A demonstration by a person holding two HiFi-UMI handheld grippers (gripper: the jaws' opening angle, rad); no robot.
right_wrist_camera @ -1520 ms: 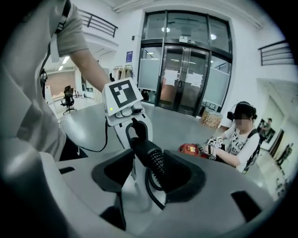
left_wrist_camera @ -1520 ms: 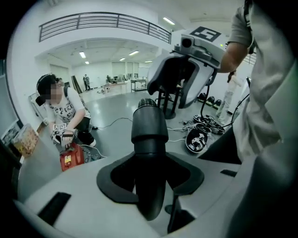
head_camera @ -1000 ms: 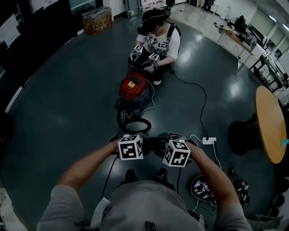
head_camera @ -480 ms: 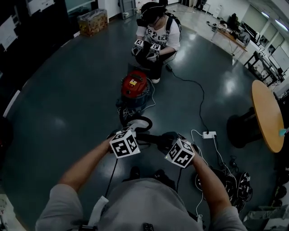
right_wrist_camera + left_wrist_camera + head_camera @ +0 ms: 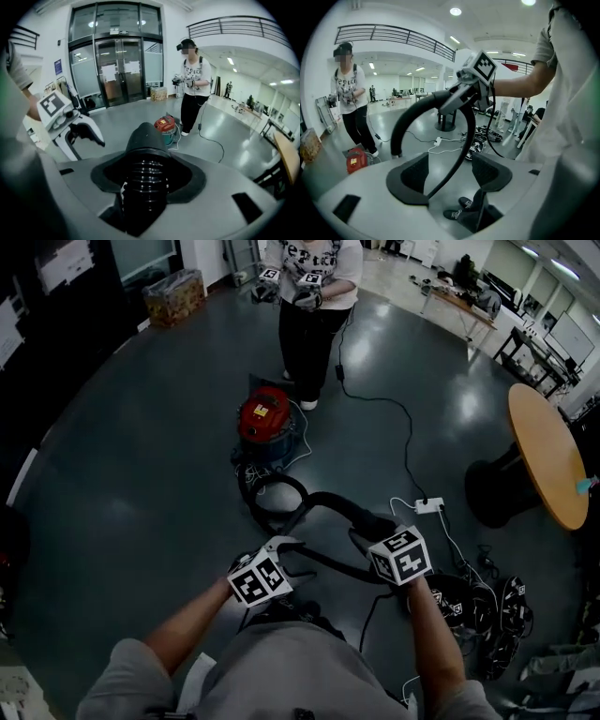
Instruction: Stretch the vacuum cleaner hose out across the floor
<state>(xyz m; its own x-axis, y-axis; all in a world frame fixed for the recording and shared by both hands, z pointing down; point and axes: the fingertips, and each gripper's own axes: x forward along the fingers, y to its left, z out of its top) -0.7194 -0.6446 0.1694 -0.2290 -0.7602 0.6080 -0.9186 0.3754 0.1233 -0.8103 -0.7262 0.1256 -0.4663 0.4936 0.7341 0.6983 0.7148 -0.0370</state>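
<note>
The red vacuum cleaner [image 5: 262, 418] stands on the dark floor ahead. Its black ribbed hose [image 5: 314, 502] loops in front of it and runs to my right gripper [image 5: 380, 532], which is shut on the hose near its end [image 5: 145, 183]. My left gripper [image 5: 284, 549] hangs lower left, apart from the thick hose, and its jaws are opening. In the left gripper view a thin black length [image 5: 452, 168] passes between the left jaws without either pad pressing on it. The hose arches up [image 5: 417, 115] to the right gripper [image 5: 471, 86].
Another person [image 5: 305, 296] stands behind the vacuum cleaner with two grippers. A round wooden table [image 5: 548, 460] stands at the right. A white power strip [image 5: 429, 506], cords and dark shoes [image 5: 478, 610] lie at the lower right. A box [image 5: 173, 292] sits far left.
My left gripper has opened and dropped back to the left. The right gripper moved right with the hose, drawing it out of its coil. The other person rose from a crouch.
</note>
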